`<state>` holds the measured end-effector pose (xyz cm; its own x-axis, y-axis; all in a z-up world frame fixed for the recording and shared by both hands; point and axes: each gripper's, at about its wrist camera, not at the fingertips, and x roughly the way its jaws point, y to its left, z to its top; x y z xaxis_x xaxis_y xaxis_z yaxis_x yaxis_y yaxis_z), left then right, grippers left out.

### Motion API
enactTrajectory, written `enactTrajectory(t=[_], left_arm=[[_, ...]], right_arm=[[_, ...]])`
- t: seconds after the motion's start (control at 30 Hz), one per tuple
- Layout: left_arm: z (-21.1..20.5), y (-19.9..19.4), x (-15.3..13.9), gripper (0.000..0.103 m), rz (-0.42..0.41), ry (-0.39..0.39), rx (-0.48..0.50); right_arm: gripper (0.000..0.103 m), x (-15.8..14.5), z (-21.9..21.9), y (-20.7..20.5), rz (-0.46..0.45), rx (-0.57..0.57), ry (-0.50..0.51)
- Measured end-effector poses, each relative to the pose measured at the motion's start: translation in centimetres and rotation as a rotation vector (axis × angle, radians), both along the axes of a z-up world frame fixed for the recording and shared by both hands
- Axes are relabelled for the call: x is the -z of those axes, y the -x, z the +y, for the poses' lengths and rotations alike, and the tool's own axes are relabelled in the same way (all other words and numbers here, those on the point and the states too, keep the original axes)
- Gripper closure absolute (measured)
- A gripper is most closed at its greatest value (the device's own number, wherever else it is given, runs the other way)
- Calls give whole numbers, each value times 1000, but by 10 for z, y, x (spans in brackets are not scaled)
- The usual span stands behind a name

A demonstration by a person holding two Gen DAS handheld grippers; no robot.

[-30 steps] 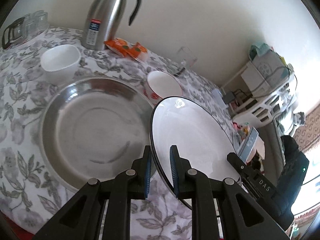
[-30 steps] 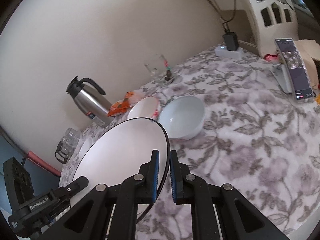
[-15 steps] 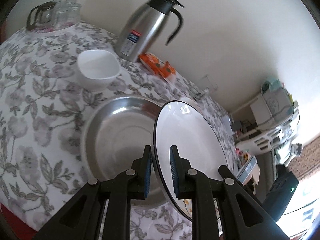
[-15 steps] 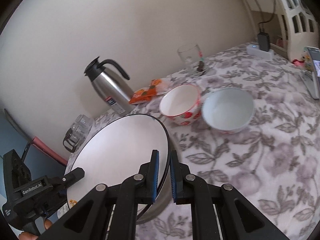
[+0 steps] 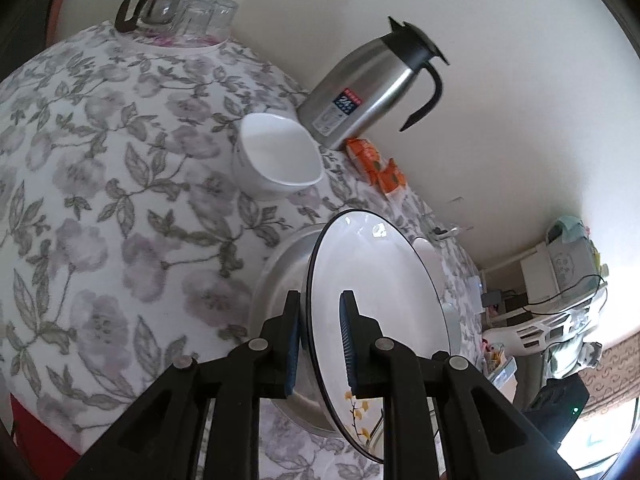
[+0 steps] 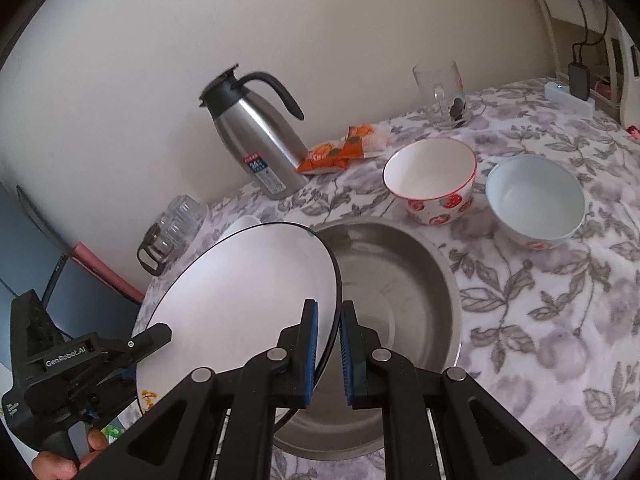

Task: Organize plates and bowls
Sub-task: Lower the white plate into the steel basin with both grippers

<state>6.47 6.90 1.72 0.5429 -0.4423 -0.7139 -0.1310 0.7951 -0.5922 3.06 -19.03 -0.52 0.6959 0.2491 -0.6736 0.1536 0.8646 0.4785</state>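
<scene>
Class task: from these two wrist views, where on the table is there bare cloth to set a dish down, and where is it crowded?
Bare floral tablecloth lies left of the white bowl, and in front of the pale blue bowl, right of the steel basin. Crowded: the wall side, with thermos, orange packets, strawberry bowl and glass mug.

Both the left gripper [image 5: 319,338] and right gripper [image 6: 329,346] are matte black plastic with blue ribbed pads and round silver screws at the finger joints. White "GenRobot.AI" lettering marks the left body, gripped by bare fingers [image 6: 94,440].
</scene>
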Motion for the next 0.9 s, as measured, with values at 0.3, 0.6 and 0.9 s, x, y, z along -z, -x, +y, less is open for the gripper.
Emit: enactTrajectory(t=[0.3, 0.6, 0.9], left_arm=[[-9, -15, 30, 85, 96, 13, 30], [-28, -25, 41, 85, 105, -30, 71], [-36, -32, 55, 85, 142, -51, 86]], right_arm=[[91, 19, -7, -10, 72, 32, 38], [91, 30, -20, -16, 108, 64, 46], [91, 39, -23, -21, 137, 69, 64]])
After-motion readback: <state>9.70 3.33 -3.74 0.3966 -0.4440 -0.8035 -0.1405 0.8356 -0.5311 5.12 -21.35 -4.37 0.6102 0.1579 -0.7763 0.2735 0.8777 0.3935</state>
